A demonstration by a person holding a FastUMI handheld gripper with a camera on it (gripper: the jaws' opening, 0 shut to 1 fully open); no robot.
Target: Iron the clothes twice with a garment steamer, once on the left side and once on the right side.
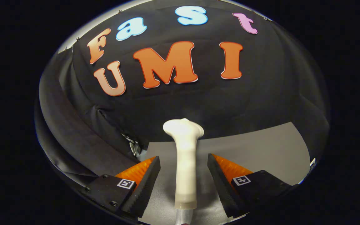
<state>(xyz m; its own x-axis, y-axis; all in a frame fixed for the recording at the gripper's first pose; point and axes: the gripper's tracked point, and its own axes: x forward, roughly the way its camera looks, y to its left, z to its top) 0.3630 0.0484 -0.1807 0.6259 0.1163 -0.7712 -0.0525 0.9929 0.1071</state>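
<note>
The claw (183, 175) stood apart, its fingers on either side of the white steamer (184, 162) without touching it. The steamer lay on the grey table (261, 147), handle toward the claw, probably so it could be gripped.

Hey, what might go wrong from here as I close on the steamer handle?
The gripper is open, both fingers clear of the white steamer handle. The handle looks smooth and rounded, so it may slip or twist once squeezed. Its hose end sits near the fingers' base and could tug the grip off line.
</note>
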